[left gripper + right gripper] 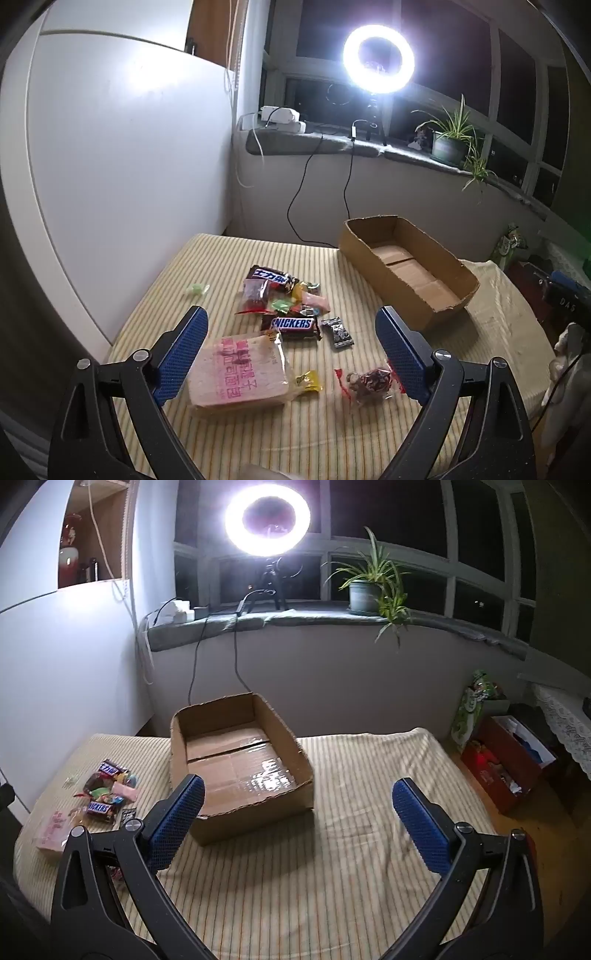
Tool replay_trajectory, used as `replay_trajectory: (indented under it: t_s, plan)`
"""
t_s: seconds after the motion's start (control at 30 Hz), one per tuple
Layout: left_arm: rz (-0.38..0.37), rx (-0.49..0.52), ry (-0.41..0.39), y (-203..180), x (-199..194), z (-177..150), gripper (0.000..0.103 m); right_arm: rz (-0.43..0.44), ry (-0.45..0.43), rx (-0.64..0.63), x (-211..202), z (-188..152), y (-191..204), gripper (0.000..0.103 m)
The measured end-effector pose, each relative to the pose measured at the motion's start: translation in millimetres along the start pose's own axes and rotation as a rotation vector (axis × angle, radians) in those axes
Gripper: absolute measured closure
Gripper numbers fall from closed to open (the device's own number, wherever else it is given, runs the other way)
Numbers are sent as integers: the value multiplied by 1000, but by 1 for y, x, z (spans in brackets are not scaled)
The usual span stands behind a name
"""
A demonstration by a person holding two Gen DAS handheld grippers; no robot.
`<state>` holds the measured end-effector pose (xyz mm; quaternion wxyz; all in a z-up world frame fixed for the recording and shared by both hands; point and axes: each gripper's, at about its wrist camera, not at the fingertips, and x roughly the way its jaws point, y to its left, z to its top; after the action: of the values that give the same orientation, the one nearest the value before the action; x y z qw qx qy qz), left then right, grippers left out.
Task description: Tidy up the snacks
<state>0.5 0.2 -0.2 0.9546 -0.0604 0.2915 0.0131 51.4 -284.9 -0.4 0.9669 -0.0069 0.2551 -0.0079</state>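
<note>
Looking at this, both tools are spread wide with nothing between the pads, so nothing's been picked up yet. The left tool (291,354) hangs over the snack pile, jaws straddling the bread packet (240,373) with pink print, the small yellow candy (309,381) and the clear packet of dark red stuff (369,382) on its right. The right tool (298,823) is parked over bare striped cloth just in front of the cardboard box (255,818), which looks empty. Biggest risk I'd guess: that bread packet is soft and slippery film, so a hard squeeze could squash it, and a pinch near the edge might just grab wrapper and let it slide out on the way over. The heap further out is a mess too, the Snickers bar (293,325) is touching the silver-black sachet (338,332) and sits right under the other chocolate bar (271,278) and loose candies, so going in there could drag neighbours along or flick them across the surface (332,435). The lone green candy (197,288) sits near the left edge, easy to knock off. Also the box wall is light cardboard, a bump from either tool would probably shove it
</note>
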Motion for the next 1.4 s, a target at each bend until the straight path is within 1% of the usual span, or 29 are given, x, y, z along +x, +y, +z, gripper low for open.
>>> replay_trajectory:
  t_s: [0.13, 0.17, 0.2, 0.23, 0.3, 0.37, 0.5, 1.4]
  plan:
    - [-6, 3, -3, 0, 1, 1, 11, 5, 1, -21, 5, -1, 1, 0]
    - [-8, 5, -5, 1, 3, 1, 11, 10, -10, 8, 2, 2, -8, 0]
    - [-1, -9, -2, 2, 3, -1, 11, 13, -8, 5, 4, 3, -12, 0]
    - [0, -10, -5, 6, 1, -1, 11, -27, -23, -5, 0, 2, -3, 0]
    - [9, -1, -10, 6, 1, 1, 11, -38, -33, -7, -4, 2, -3, 0]
    - [10, 2, -13, 5, 1, -1, 11, -36, -39, -7, -5, -2, -1, 0]
    - [14, 0, -17, 4, 0, -3, 11, -36, -31, -2, -5, 3, -4, 0]
    - [17, 3, -21, 2, -2, -2, 11, -47, -45, -12, -7, 1, -2, 0]
